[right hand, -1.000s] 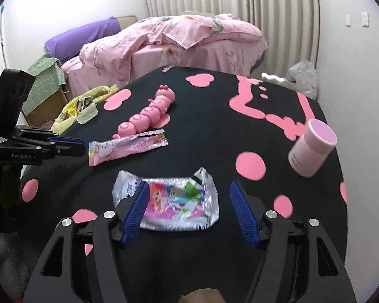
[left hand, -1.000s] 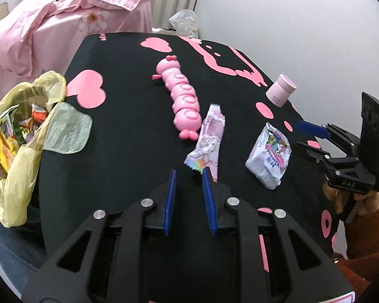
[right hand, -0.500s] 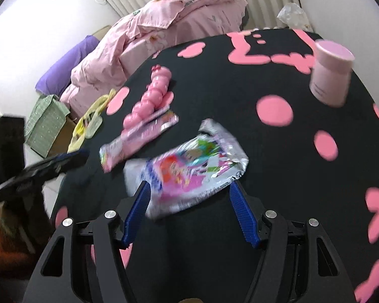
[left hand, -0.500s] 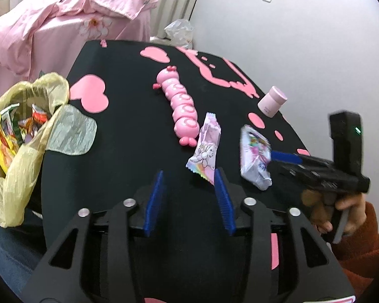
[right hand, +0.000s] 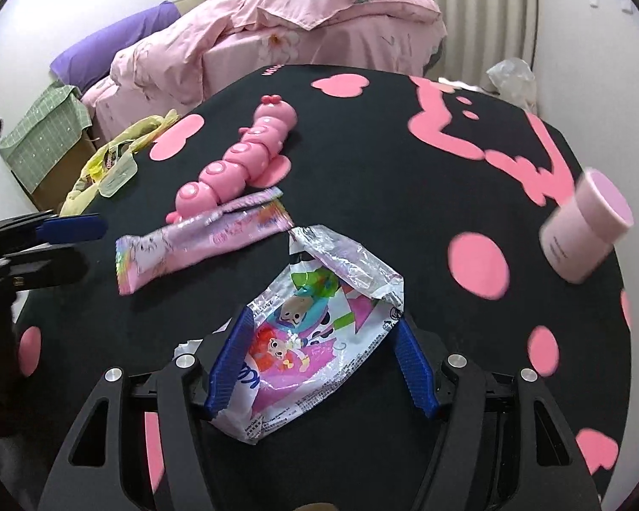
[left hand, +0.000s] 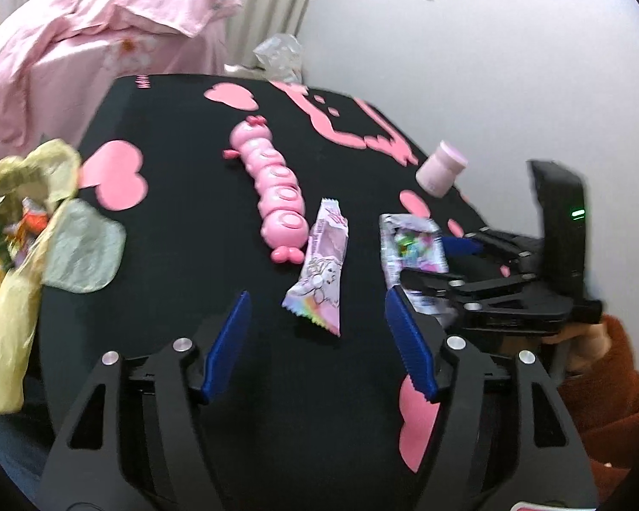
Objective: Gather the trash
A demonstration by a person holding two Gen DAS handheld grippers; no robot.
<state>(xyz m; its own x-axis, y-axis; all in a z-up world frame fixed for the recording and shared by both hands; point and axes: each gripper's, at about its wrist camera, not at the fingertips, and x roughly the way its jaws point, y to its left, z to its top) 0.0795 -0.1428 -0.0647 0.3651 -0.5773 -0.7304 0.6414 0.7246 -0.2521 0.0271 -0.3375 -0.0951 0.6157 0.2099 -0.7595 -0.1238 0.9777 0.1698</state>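
1. The right gripper [right hand: 319, 357] has its blue fingers [right hand: 230, 362] on either side of a crinkled cartoon snack packet [right hand: 315, 336]. The packet fills the gap and bends between them, so they look clamped on it, though the contact on the right finger is hard to see.
2. The far end of that packet is torn open, and its silver lining shows.
3. In the left wrist view the same packet [left hand: 411, 247] hangs from the right gripper [left hand: 438, 262], which a hand [left hand: 583, 340] in a rust-coloured sleeve [left hand: 609, 387] holds.
4. The left gripper [left hand: 319, 340] has its fingers [left hand: 228, 347] well apart and widening, with nothing between them. It hangs above the bare black tabletop [left hand: 183, 255].
5. Just beyond the left gripper lies a long pink wrapper [left hand: 323, 272], flat on the tabletop, its rainbow end nearest the fingers.
6. A pink caterpillar toy [left hand: 272, 187] lies next to the wrapper, touching or nearly touching it at the near end.
7. A small pink jar [left hand: 441, 170] stands near the right edge of the tabletop, well apart from the toy.
8. A yellow trash bag [left hand: 17, 264] hangs open at the left edge, with coloured wrappers inside. A clear plastic lid [left hand: 83, 251] lies against its mouth.
9. Behind the tabletop is a bed with a pink quilt [left hand: 98, 38].
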